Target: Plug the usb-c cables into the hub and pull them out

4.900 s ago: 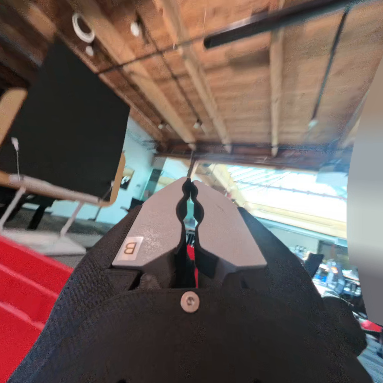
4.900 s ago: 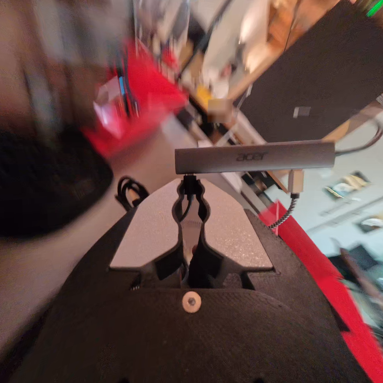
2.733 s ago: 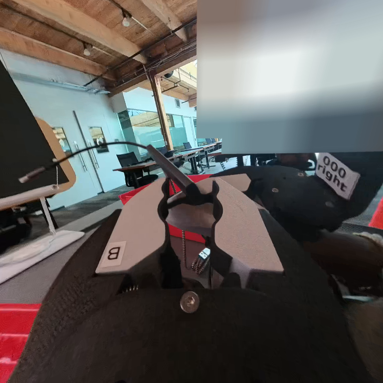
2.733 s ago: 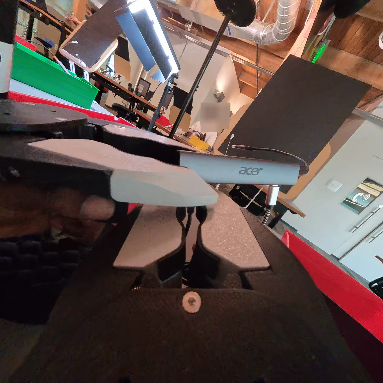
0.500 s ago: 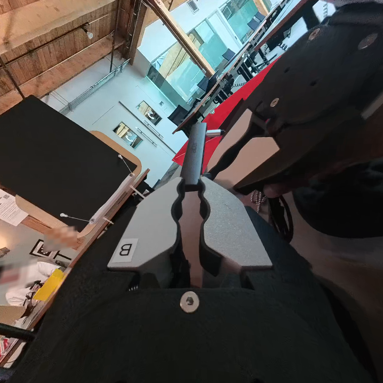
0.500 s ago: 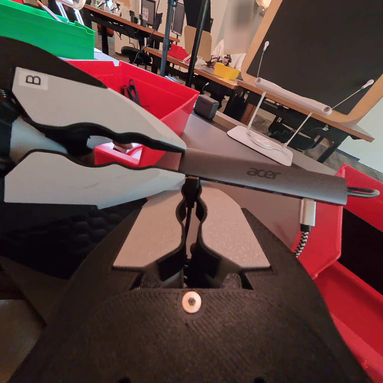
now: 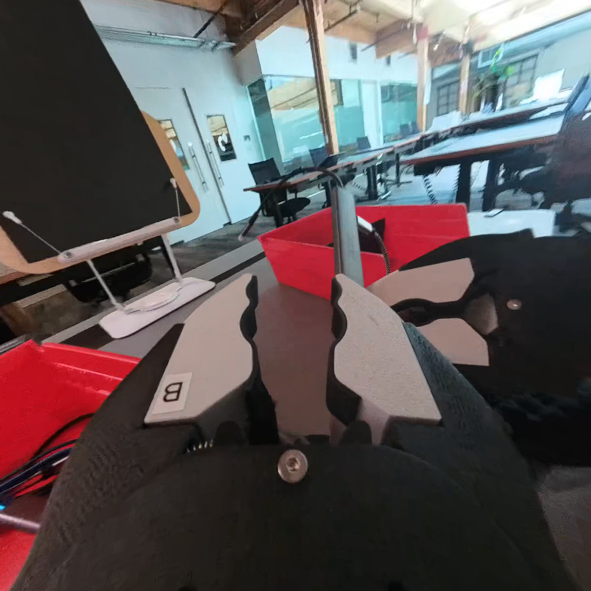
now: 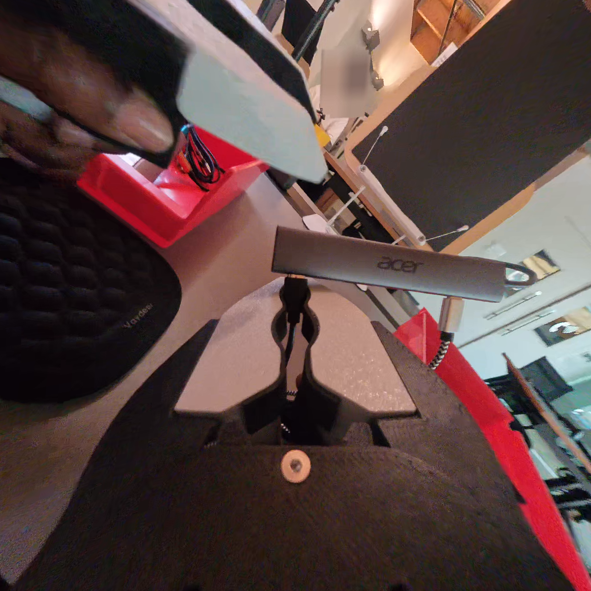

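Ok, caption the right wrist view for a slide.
Right gripper shut on black plug seated in grey hub; braided cable also plugged in.

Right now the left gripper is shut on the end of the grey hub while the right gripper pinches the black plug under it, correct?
Not quite. In the left wrist view the left gripper is open, its fingers apart, with the grey hub beyond them. The right gripper does pinch the black plug under the hub.

Matt metal hub (image 8: 383, 265), braided cable (image 8: 439, 353)
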A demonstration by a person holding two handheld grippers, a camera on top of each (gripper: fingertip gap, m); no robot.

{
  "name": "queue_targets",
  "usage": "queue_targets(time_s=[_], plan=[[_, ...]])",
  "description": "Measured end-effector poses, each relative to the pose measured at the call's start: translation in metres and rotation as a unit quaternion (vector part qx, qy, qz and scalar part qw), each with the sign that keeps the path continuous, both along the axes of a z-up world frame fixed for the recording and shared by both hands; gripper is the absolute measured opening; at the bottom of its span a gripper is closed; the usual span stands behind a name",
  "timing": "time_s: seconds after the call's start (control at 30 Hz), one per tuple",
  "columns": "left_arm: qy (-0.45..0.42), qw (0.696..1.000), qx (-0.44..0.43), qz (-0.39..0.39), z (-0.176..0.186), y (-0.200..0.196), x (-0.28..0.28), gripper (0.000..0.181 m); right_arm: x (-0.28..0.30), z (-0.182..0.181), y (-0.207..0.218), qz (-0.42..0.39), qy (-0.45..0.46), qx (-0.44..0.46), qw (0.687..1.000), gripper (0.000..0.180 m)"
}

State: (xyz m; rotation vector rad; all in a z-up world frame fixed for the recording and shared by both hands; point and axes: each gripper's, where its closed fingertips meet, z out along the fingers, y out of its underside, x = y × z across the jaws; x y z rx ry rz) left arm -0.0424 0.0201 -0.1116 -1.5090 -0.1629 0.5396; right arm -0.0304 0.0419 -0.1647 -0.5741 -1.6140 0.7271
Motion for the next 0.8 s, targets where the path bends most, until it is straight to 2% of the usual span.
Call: queue_targets(time_s=[0.07,0.17,0.2,0.33,0.4,0.5,0.53,0.57,0.63,0.67,0.73,0.8], plan=[[0.019,0.999,-0.041,0.017,-0.008,0.014,0.003,0.045,-0.001,-0.004,-0.001,-0.026,0.0,0.058,0.998,0.003],[0.007,0.998,-0.058,0.0,-0.013,0.03,0.013,0.045,-0.002,-0.009,-0.004,-0.043,-0.017,0.112,0.993,0.003],[0.0,0.998,-0.07,0.01,-0.016,0.032,0.009,0.04,-0.001,-0.009,-0.004,-0.047,-0.021,0.128,0.99,0.003],[0.009,0.984,-0.161,0.074,-0.034,0.028,-0.008,0.027,-0.001,-0.014,-0.005,-0.059,-0.036,0.169,0.983,0.003],[0.014,0.972,-0.209,0.107,-0.045,0.024,-0.016,0.026,-0.003,-0.02,-0.004,-0.071,-0.045,0.186,0.979,0.003],[-0.007,0.969,-0.227,0.098,-0.055,0.023,-0.019,0.021,-0.006,-0.026,-0.004,-0.086,-0.041,0.209,0.973,0.001],[0.01,0.972,-0.218,0.085,-0.053,0.025,-0.016,0.005,-0.007,-0.025,-0.005,-0.086,-0.037,0.205,0.974,0.001],[0.041,0.97,-0.209,0.117,-0.048,0.019,-0.024,0.0,-0.008,-0.025,-0.006,-0.087,-0.038,0.198,0.976,0.001],[0.148,0.932,-0.245,0.223,-0.035,-0.01,-0.053,0.0,-0.009,-0.024,0.004,-0.104,-0.042,0.181,0.977,0.001],[0.139,0.94,-0.227,0.214,-0.029,-0.015,-0.055,0.0,-0.009,-0.024,0.009,-0.106,-0.045,0.162,0.98,0.001],[0.03,0.989,-0.117,0.087,-0.018,-0.008,-0.032,0.0,-0.01,-0.021,0.014,-0.086,-0.029,0.112,0.99,0.001],[-0.044,0.998,0.018,-0.03,0.006,-0.007,-0.011,0.001,-0.009,-0.009,0.014,-0.059,0.002,0.05,0.997,0.001]])
